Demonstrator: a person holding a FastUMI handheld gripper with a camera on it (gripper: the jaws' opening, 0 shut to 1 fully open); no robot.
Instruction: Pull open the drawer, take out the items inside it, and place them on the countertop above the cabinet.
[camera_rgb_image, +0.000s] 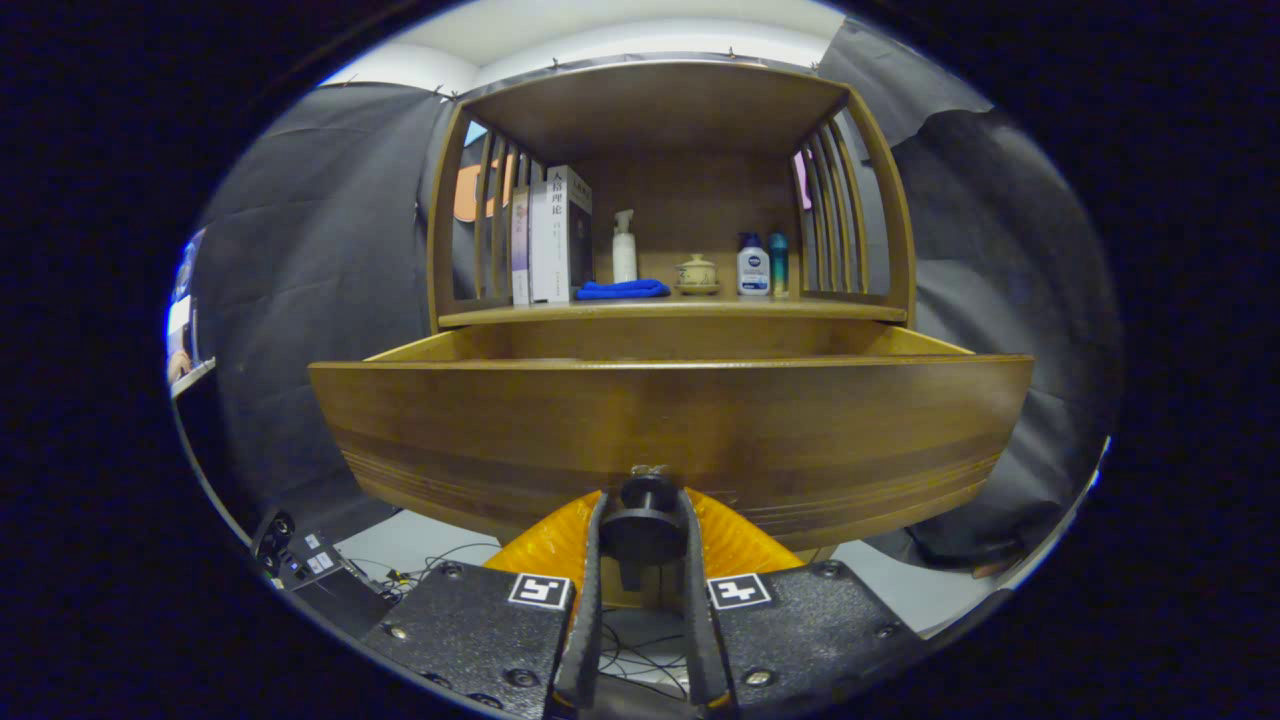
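Drawer (670, 425) stands pulled out from the cabinet (668, 110), its wide wooden front facing me and its side walls running back under the countertop (670, 311). I have the gripper (645, 525) at the middle of the drawer front's lower edge, and my fingers (590, 590) are clenched on the dark round knob (643, 530), one pressing each side of it. From this low angle I cannot see over the front, so what lies inside the drawer is hidden from me.

On the countertop, toward its left edge, a few books (550, 238) stand upright against the slatted side. Just beside them a blue cloth (622, 290) lies folded near the front edge, with a white pump bottle (624, 247) behind it. Near the middle sits what looks like a small lidded cup (696, 274), and toward the right edge a white bottle (752, 266) stands touching or just beside a slim teal bottle (778, 264).
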